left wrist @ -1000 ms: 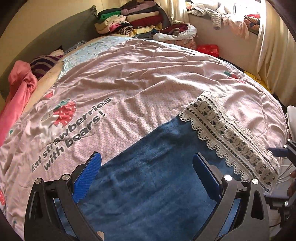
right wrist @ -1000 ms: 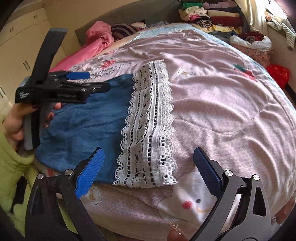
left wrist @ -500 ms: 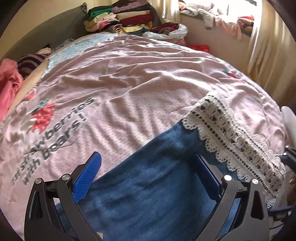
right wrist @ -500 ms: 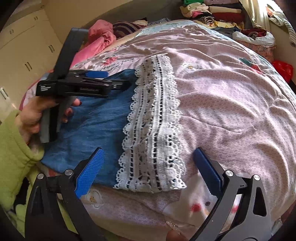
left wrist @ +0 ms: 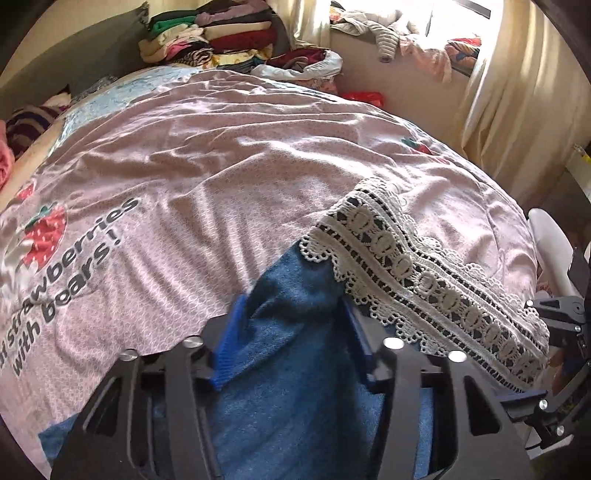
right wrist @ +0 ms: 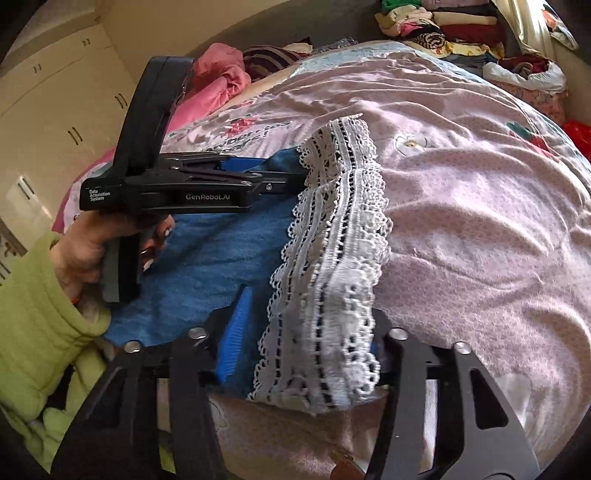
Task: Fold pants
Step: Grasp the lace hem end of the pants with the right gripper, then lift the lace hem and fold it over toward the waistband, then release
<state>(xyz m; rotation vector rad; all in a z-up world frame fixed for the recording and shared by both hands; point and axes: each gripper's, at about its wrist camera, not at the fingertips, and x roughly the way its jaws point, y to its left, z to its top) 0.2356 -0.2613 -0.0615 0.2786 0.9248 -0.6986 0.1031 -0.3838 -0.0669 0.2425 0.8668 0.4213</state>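
The pants (left wrist: 295, 406) are blue fabric with a wide white lace hem (left wrist: 424, 280). They lie folded at the near edge of the bed. My left gripper (left wrist: 291, 332) is shut on a bunched ridge of the blue fabric near the lace. It also shows from the side in the right wrist view (right wrist: 273, 181), held in a hand with a green sleeve. My right gripper (right wrist: 306, 332) is shut on the near end of the lace hem (right wrist: 332, 258) and the blue layer (right wrist: 207, 258) under it.
A pink strawberry-print bedsheet (left wrist: 221, 166) covers the bed. Stacks of folded clothes (left wrist: 214, 33) sit at the far corner. Pink and striped clothes (right wrist: 225, 74) lie by the headboard. A curtain (left wrist: 517, 92) and window ledge are on the right. Cream cupboards (right wrist: 55, 92) stand left.
Both grippers have moved forward onto the pants and closed from wide open. The left now pinches the blue fabric, the right pinches the lace hem end.
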